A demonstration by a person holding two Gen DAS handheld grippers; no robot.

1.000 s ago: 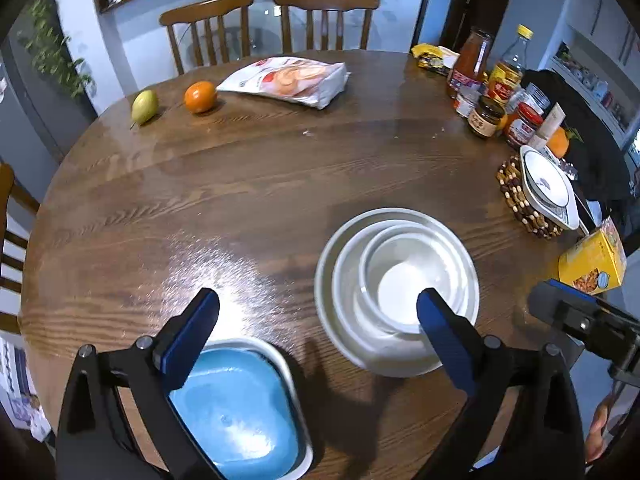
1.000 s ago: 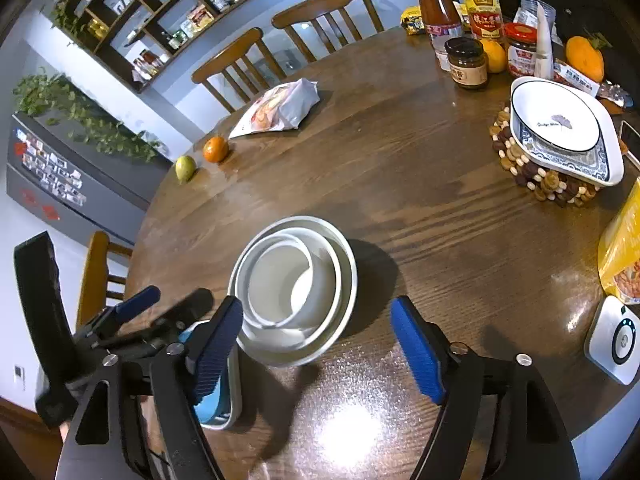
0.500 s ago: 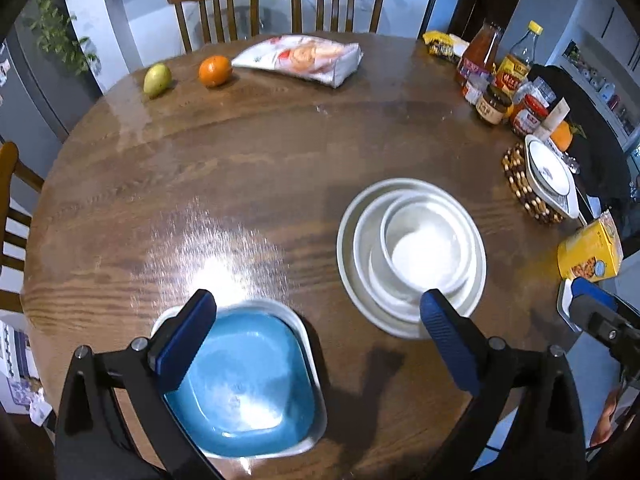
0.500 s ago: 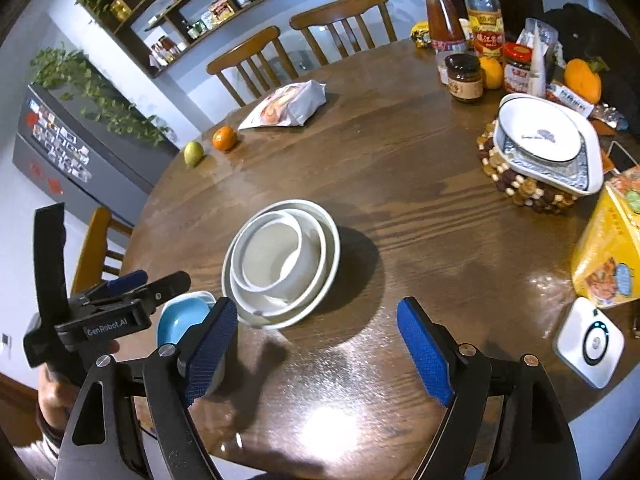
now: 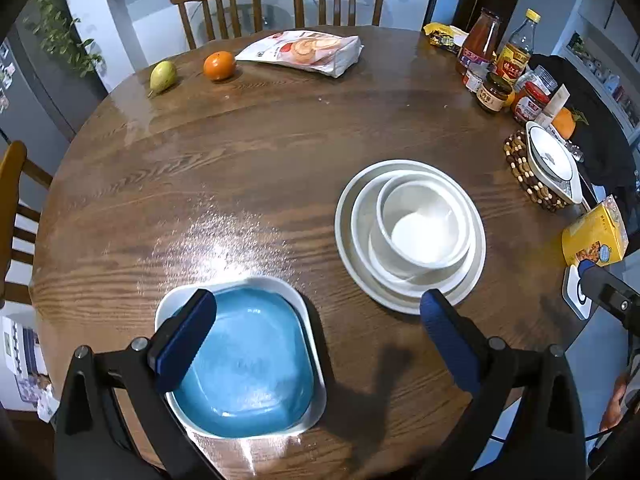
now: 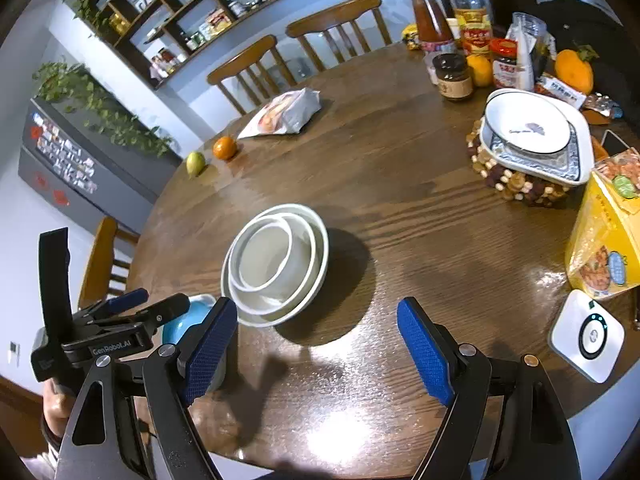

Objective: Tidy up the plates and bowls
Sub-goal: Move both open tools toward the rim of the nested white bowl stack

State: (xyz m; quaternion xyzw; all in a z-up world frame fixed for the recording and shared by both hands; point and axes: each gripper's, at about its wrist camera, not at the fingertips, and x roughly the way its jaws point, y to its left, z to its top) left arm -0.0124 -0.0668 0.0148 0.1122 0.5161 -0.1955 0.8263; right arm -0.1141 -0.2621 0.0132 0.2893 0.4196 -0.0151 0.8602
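On the round wooden table [image 5: 280, 152], a stack of white dishes [image 5: 411, 235] sits right of centre in the left wrist view: a small bowl [image 5: 424, 229] nested off-centre in a wider bowl [image 5: 364, 220], both on a flat white plate [image 5: 345, 216]. Nearer the table's front edge and well apart from that stack lies a square dish with a blue inside and a white rim [image 5: 244, 364]. The left gripper [image 5: 316, 340] hangs above the table with its jaws spread wide and nothing between the pads; its left blue pad [image 5: 184, 338] overlaps the square dish's near-left corner in the view, while the right pad sits just below the white plate's front rim, so the dish lies mostly toward the left side of the gap and the stack beyond the right fingertip. Whether either pad touches a dish cannot be told. The gripper tilts steeply down at the tabletop. From the right wrist view, the right gripper [image 6: 316, 350] also has its jaws wide apart and empty, over bare wood near the table's front edge, with the white stack [image 6: 276, 264] just beyond and left of the gap. It points down at a shallower slant. At that view's left edge the left gripper [image 6: 120, 320] shows from the side, held in a hand [image 6: 56, 404], the blue dish [image 6: 182, 318] partly hidden behind it. A second dish stack [image 6: 536, 136] rests on a beaded trivet [image 6: 516, 184] at the far right.
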